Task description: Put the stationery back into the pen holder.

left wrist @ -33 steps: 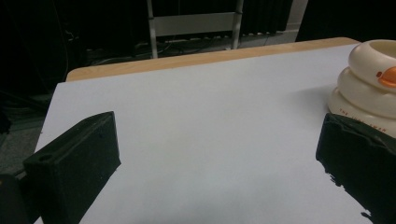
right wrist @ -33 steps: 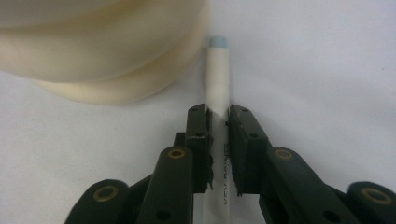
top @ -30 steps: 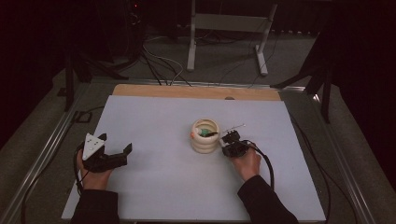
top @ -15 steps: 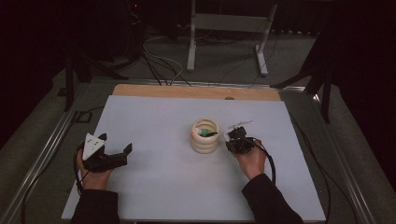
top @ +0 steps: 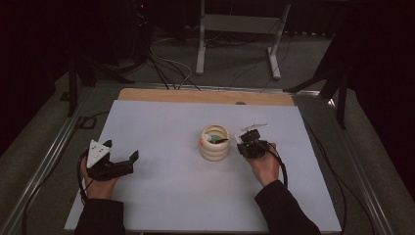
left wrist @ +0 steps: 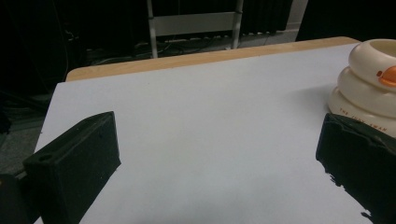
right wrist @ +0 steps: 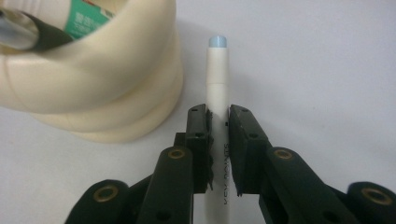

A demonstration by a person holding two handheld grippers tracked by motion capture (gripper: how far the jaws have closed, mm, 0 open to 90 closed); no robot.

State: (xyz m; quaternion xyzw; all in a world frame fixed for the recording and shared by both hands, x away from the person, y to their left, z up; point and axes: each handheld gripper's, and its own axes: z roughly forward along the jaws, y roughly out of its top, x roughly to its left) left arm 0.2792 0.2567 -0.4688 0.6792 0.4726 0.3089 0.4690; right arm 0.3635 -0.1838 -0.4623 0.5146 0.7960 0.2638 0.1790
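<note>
Pen [right wrist: 218, 79], slim white barrel, pale blue tip, dark lettering

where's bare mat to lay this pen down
Free: the wide stretch of white mat between the left claw and the cream ringed holder, and the near strip along the front edge. Crowded: the gap right of the holder, where the right claw grips the white pen.

- A white mat [top: 161, 186] covers most of the table.
- A bare wooden strip [top: 205, 96] runs along the table's far edge.
- A metal stand [top: 237, 22] and loose cables [top: 166, 63] sit on the floor beyond that edge.
</note>
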